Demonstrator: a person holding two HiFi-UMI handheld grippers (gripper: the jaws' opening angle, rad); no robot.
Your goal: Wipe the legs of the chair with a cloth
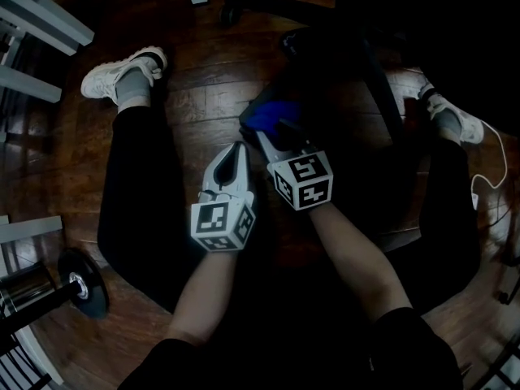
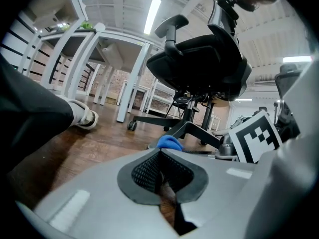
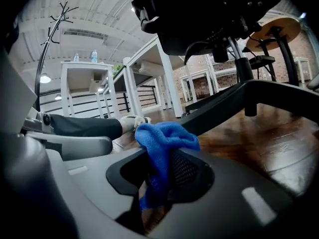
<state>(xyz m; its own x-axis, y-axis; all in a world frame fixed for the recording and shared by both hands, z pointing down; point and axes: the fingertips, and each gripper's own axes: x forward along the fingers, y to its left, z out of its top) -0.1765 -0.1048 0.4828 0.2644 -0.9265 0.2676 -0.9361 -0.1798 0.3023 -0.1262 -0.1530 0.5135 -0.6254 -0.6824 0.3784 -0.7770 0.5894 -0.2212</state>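
Setting: a person sits on a dark wooden floor (image 1: pixel 203 80) with legs spread, a gripper in each hand, facing a black office chair (image 2: pixel 199 68).
Left gripper (image 1: pixel 237 154): its jaws are closed together with nothing between them, as the left gripper view shows. It lies just beside the right gripper, on that one's left, with its tip a little short of the cloth.
Right gripper (image 1: pixel 272 136): its jaws are clamped on a blue cloth (image 3: pixel 164 138). Part of the cloth bunches up above the jaw tips and part hangs down between them.
Cloth position: low, near the floor, at the foot of the chair. In the right gripper view it sits right in front of one slanting chair leg (image 3: pixel 239 96); whether it touches that leg cannot be told. In the head view it shows as a blue patch (image 1: pixel 264 119) against the chair's dark base.
Chair: the seat stands high above both grippers. Black legs spread out low from the centre post, and one ends in a caster (image 2: pixel 131 125) on the floor.
Person: dark trousers, a white shoe (image 1: pixel 122 71) at the left and another (image 1: pixel 451 116) at the right.
Surroundings: white desks (image 2: pixel 99 49) stand behind the chair, a weight disc on a bar (image 1: pixel 81 287) lies by the left leg, and a white cable (image 1: pixel 496 177) runs by the right leg.
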